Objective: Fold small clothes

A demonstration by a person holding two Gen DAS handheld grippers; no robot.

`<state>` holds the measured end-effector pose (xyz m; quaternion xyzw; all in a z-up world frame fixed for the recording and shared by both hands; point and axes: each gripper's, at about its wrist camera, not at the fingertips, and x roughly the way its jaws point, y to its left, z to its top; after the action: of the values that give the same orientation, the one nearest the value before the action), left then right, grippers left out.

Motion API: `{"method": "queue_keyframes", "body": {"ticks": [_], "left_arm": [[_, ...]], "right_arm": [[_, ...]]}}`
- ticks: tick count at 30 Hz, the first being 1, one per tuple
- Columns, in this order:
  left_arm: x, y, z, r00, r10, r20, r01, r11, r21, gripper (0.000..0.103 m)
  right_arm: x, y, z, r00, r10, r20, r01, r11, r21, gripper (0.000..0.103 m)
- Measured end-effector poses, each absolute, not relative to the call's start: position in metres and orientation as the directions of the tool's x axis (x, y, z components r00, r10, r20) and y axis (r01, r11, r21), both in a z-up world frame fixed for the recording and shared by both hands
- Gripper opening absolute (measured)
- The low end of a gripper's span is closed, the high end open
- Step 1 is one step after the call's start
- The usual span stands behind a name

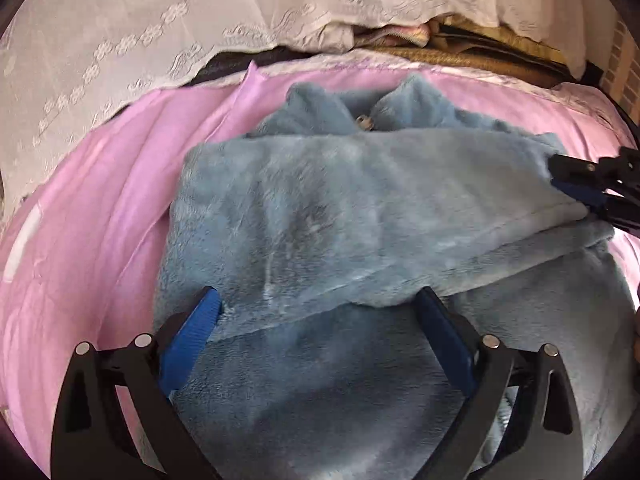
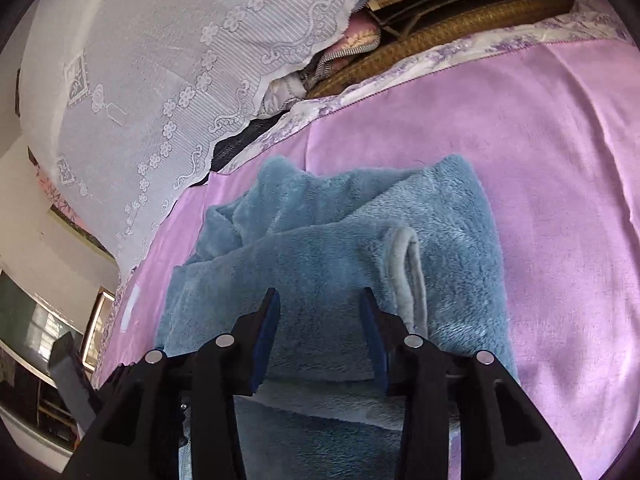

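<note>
A fluffy light-blue fleece garment (image 1: 328,216) lies on the pink sheet (image 1: 100,216), its lower part folded up over the body, its collar with a metal snap (image 1: 363,121) at the far end. My left gripper (image 1: 320,304) is open, its blue pads on either side of the folded edge. My right gripper (image 2: 320,308) is open, partly spread over the garment (image 2: 320,260) near a pale cuff (image 2: 412,264). The right gripper also shows in the left wrist view (image 1: 568,188), at the fold's right edge.
A white lace cloth (image 1: 120,40) covers a pile beyond the sheet. Woven mats and folded fabrics (image 1: 460,52) lie behind the garment. Furniture and a dark screen (image 2: 36,320) stand off the bed's left side. The pink sheet (image 2: 540,160) stretches right of the garment.
</note>
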<state>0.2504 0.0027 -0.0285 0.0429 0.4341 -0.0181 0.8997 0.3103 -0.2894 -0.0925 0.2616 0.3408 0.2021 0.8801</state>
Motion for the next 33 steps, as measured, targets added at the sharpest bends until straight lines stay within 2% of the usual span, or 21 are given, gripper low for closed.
{"method": "queue_keyframes", "body": {"ticks": [1,3,7,10,12,14,15,23,25,28,30,32,33], "left_arm": [[0.252,0.012,-0.028,0.614,-0.03,-0.789,0.058,0.998,0.007,0.096],[0.25,0.022,-0.026,0.627,-0.032,-0.779,0.039,0.999,-0.009,0.096],[0.233,0.022,-0.019,0.667,0.136,-0.733,-0.02,0.986,0.166,0.096],[0.225,0.032,-0.005,0.712,0.124,-0.691,-0.04,0.99,0.137,0.096],[0.224,0.031,0.002,0.745,0.138,-0.653,-0.052,0.987,0.15,0.096],[0.226,0.024,0.006,0.773,0.181,-0.609,-0.069,0.977,0.203,0.096],[0.229,0.02,0.006,0.783,0.2,-0.588,-0.077,0.971,0.227,0.097],[0.25,0.017,0.01,0.8,0.195,-0.568,-0.081,0.972,0.221,0.098],[0.259,0.02,0.008,0.793,0.178,-0.583,-0.075,0.978,0.196,0.098],[0.283,0.034,-0.011,0.723,0.11,-0.682,-0.047,0.993,0.111,0.098],[0.297,0.05,-0.031,0.647,0.011,-0.763,-0.031,0.999,-0.011,0.099],[0.305,0.073,-0.04,0.603,-0.119,-0.789,-0.044,0.982,-0.181,0.099],[0.305,0.081,-0.044,0.596,-0.149,-0.789,-0.058,0.972,-0.228,0.099]], "right_arm": [[0.31,-0.295,-0.094,0.689,0.536,-0.488,-0.165,0.771,0.615,0.029],[0.309,-0.305,-0.096,0.7,0.533,-0.476,-0.144,0.758,0.636,0.029],[0.309,-0.318,-0.103,0.7,0.557,-0.447,-0.118,0.708,0.697,0.029],[0.307,-0.32,-0.101,0.707,0.555,-0.439,-0.102,0.693,0.713,0.03],[0.303,-0.319,-0.096,0.716,0.545,-0.436,-0.097,0.696,0.712,0.035],[0.299,-0.315,-0.088,0.732,0.525,-0.433,-0.105,0.716,0.691,0.05],[0.297,-0.312,-0.083,0.745,0.509,-0.431,-0.112,0.733,0.671,0.053],[0.299,-0.282,-0.062,0.765,0.482,-0.427,-0.198,0.807,0.556,0.056],[0.303,-0.277,-0.065,0.765,0.462,-0.449,-0.195,0.83,0.522,0.059],[0.314,-0.278,-0.078,0.752,0.443,-0.488,-0.167,0.844,0.509,0.06],[0.321,-0.282,-0.087,0.736,0.457,-0.499,-0.169,0.838,0.518,0.06],[0.321,-0.281,-0.091,0.737,0.457,-0.498,-0.181,0.843,0.506,0.06],[0.319,-0.279,-0.091,0.741,0.452,-0.498,-0.182,0.848,0.498,0.06]]}}
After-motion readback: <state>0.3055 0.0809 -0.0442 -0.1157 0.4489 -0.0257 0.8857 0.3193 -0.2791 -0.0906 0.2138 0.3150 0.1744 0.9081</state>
